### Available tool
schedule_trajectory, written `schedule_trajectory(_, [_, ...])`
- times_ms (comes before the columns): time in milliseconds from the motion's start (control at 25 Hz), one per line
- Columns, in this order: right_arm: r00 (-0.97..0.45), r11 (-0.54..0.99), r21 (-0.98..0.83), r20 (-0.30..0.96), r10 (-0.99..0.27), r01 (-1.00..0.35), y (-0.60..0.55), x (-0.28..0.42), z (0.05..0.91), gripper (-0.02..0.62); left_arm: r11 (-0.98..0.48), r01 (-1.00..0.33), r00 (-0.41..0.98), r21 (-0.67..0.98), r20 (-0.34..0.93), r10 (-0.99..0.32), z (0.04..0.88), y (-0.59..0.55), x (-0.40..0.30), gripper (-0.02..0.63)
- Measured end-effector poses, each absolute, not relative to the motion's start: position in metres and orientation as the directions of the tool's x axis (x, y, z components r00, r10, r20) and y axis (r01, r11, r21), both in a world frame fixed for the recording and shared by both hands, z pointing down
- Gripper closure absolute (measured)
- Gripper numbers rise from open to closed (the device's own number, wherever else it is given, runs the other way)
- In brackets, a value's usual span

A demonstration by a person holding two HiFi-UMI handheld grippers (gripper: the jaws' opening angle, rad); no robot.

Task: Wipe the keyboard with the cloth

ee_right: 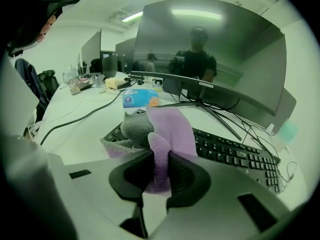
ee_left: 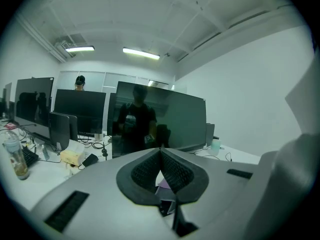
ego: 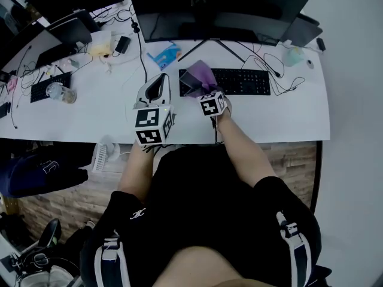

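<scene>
A black keyboard (ego: 242,81) lies on the white desk (ego: 269,115) below the big monitor. The purple cloth (ego: 201,75) is bunched over the keyboard's left end, with my right gripper (ego: 194,88) shut on it. In the right gripper view the cloth (ee_right: 170,126) stands up out of my right gripper (ee_right: 159,166), and the keyboard (ee_right: 235,154) runs off to the right behind it. My left gripper (ego: 160,81) hovers just left of the keyboard, apart from it. In its own view the left gripper (ee_left: 160,153) has its tips pressed together with nothing held.
A curved monitor (ego: 209,5) on a tripod stand fills the back. A blue tissue pack (ego: 163,55) lies left of the stand, and cables (ego: 281,76) run at the right. A second keyboard (ego: 51,87) and a jar (ego: 60,92) sit far left.
</scene>
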State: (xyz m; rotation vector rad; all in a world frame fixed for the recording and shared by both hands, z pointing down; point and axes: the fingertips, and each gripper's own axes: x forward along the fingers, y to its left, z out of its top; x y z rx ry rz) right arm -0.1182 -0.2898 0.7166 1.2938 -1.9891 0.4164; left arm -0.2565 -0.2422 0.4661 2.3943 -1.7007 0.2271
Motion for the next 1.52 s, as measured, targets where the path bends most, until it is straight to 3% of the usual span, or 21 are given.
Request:
schedule_trajectory(1000, [-0.245,0.446,0.091,0.73,-0.638,-0.89,-0.286,-0.013,0.715,0.506,-0.436,-0.897,0.439,0.073,0.268,-0.858,0.465,-0.269,-0.106,0.595])
schedule_trajectory(1520, [-0.246,0.451,0.094,0.731,-0.636,-0.888,-0.287,0.05,0.715,0.506,-0.425,-0.902,0.427,0.068,0.266,-0.864,0.463,-0.274,-0.05,0.595])
